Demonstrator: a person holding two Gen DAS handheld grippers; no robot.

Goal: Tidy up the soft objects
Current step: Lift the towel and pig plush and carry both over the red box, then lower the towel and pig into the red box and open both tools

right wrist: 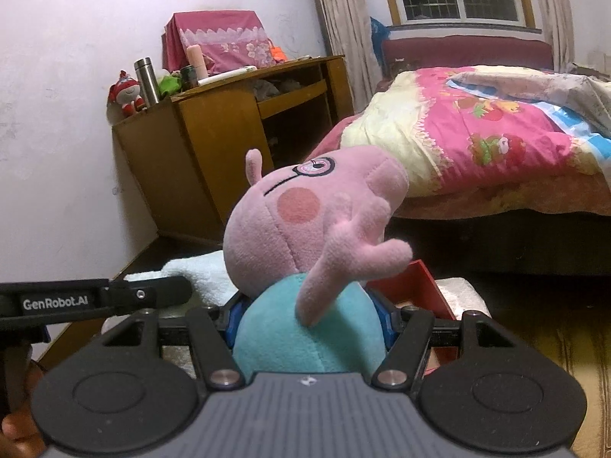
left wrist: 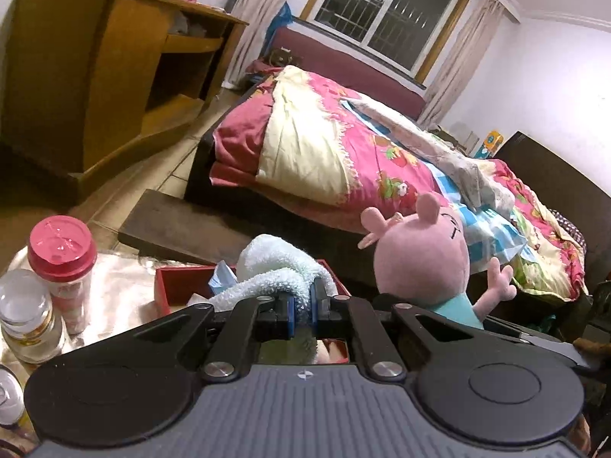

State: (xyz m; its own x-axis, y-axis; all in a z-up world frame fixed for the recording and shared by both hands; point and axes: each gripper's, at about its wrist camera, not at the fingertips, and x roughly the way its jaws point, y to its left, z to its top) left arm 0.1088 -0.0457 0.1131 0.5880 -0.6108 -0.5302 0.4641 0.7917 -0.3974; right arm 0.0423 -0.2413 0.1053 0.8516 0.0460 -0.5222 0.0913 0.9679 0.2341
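Observation:
My left gripper (left wrist: 303,311) is shut on a fluffy white-and-mint towel (left wrist: 275,271), held over a red box (left wrist: 173,286). My right gripper (right wrist: 307,318) is shut on the teal body of a pink pig plush (right wrist: 305,225), held upright just right of the towel. The plush also shows in the left wrist view (left wrist: 424,263). The towel shows behind the plush in the right wrist view (right wrist: 194,271), with the left gripper's arm (right wrist: 95,299) across it. The red box edge (right wrist: 416,286) lies to the right of the plush.
A pink-lidded cup (left wrist: 63,267) and clear jars (left wrist: 26,313) stand on the left of the table. A bed with a pink quilt (left wrist: 343,152) lies ahead. A wooden desk (right wrist: 229,122) with a bottle and toys stands by the wall.

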